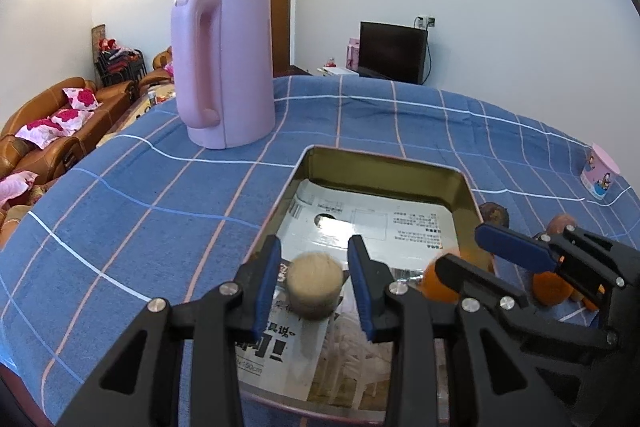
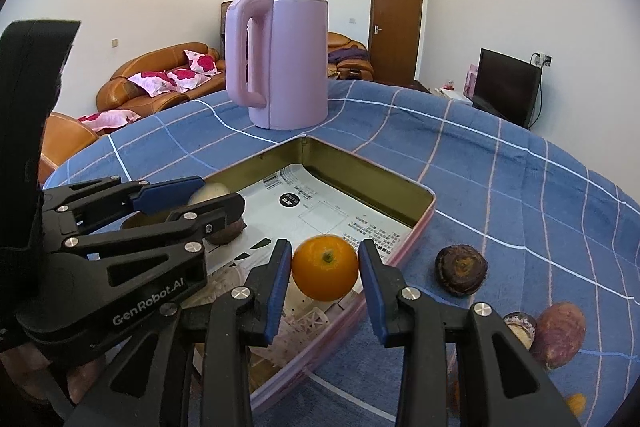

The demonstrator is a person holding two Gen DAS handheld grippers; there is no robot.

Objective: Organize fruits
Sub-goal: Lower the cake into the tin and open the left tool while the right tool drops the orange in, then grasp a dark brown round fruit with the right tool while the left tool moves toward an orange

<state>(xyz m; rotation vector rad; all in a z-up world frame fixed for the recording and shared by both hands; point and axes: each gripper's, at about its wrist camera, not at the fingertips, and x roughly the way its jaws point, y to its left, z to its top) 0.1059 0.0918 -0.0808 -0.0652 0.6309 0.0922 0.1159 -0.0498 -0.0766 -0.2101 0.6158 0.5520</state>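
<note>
A shallow metal tray (image 1: 466, 187) lined with printed paper lies on the blue checked tablecloth; it also shows in the right wrist view (image 2: 424, 199). My left gripper (image 1: 314, 267) is open over the tray, its pads either side of a pale cut fruit piece (image 1: 314, 287) without clearly touching. My right gripper (image 2: 325, 269) has its pads against an orange (image 2: 325, 267) and holds it over the tray's near edge. In the left wrist view the right gripper (image 1: 472, 251) and orange (image 1: 436, 281) show at right.
A pink kettle (image 1: 226, 67) stands behind the tray. Dark purple fruits (image 2: 460, 269) and cut pieces (image 2: 558, 333) lie on the cloth right of the tray. A pink paper cup (image 1: 600, 173) stands at the far right. More orange pieces (image 1: 550, 287) lie beyond the right gripper.
</note>
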